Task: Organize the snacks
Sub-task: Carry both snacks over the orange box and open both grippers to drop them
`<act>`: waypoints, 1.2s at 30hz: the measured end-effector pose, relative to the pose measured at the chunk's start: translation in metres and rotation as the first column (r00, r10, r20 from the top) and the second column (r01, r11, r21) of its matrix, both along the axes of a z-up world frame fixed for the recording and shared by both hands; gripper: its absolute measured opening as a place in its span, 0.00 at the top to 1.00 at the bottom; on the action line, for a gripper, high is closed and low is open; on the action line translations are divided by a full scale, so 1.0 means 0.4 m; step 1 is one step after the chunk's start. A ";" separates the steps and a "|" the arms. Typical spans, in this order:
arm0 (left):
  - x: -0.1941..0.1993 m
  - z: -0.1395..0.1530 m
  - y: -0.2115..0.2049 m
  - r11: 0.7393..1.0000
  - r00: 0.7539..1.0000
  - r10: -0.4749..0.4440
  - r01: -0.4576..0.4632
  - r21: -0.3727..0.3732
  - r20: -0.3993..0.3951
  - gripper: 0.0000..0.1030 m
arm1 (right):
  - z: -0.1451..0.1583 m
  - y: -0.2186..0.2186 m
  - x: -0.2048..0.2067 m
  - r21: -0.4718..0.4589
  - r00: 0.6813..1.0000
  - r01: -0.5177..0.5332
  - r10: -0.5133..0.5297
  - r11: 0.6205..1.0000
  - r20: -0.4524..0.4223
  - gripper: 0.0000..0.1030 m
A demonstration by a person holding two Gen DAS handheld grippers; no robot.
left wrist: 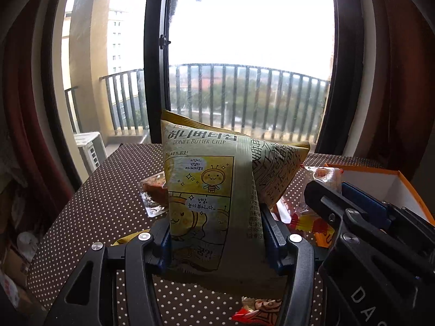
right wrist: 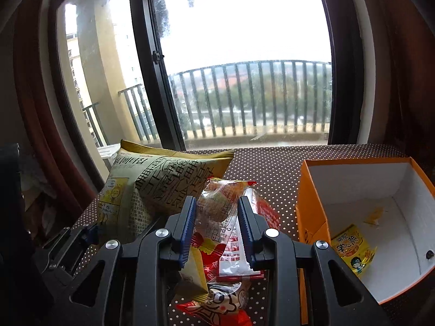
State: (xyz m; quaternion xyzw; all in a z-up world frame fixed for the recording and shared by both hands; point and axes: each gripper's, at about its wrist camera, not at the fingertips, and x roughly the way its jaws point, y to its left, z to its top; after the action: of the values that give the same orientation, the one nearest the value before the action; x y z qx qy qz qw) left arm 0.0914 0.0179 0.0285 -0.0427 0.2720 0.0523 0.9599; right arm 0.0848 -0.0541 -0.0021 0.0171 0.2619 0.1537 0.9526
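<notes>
Left gripper (left wrist: 216, 241) clamped on the chip bag (left wrist: 206, 190) — pads pinch its lower half from both sides, bag standing upright between the jaws, clear of the table (left wrist: 103, 195). Held low and by the flanks, likely so the puffed top stays uncrushed and the bag can go into the box (right wrist: 312, 198) bottom first.

Right gripper (right wrist: 217, 231) closed on a clear wrapper (right wrist: 217, 209) with a round brown cake inside; red print at its lower end. It hangs just in front of the chip bag, near the box's left wall — a short carry, by my reading.

Box: orange outside, white inside, open top, on the right of the table. Already holds one small yellow packet (right wrist: 352, 247) on its floor. Plenty of room left.

Chip bag: yellow-green, cartoon bee panels, Korean lettering over "Honey Butter Chip", inflated, top seam crimped and slightly folded.

Left on the dotted cloth: a clear-wrapped brown snack (left wrist: 155, 193) behind the bag, and a red packet (right wrist: 217, 307) with a cartoon face below the right gripper. Sorting looks under way, several items still out
</notes>
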 end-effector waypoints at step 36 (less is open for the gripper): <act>0.169 0.018 -0.342 0.903 0.902 -0.429 0.429 -0.001 -0.045 0.46 | 0.059 -0.405 -0.001 0.070 0.947 0.302 -0.308 0.951 0.094 0.67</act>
State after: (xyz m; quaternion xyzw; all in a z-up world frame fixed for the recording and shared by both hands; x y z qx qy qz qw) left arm 0.1592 -0.1189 0.0356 0.0238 0.2954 -0.1580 0.9419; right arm 0.0843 -0.2161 0.0214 0.0754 0.2017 0.0125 0.9765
